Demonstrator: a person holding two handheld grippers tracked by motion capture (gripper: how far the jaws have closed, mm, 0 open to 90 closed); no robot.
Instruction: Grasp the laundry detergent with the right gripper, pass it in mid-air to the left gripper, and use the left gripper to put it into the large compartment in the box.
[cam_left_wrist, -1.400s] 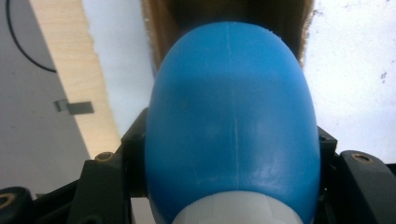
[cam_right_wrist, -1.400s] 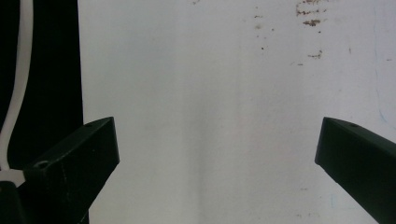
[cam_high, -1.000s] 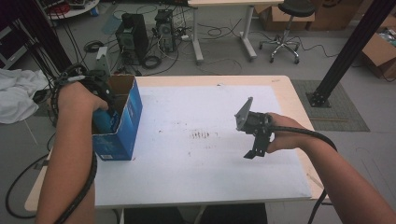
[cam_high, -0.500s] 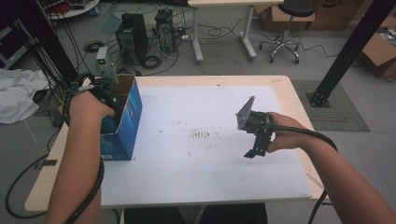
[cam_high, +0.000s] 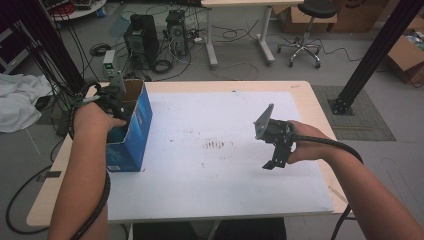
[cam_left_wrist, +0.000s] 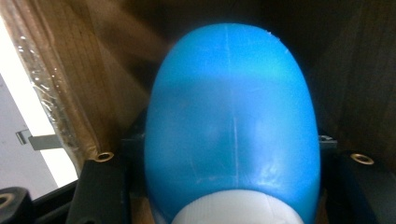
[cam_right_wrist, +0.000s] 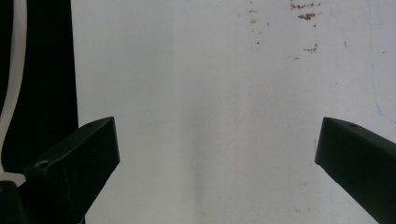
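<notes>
No text, brand, number or sign can be read in any of the views. A pale printed patch is seen low on the side of the blue cardboard box (cam_high: 131, 131) in the high view, but its print is too small and blurred to be made out. No label is seen on the smooth blue plastic bottle with a white cap (cam_left_wrist: 232, 126) in the left gripper view. Only brown specks and a faint blue line are seen on the white counter (cam_right_wrist: 210, 93).
</notes>
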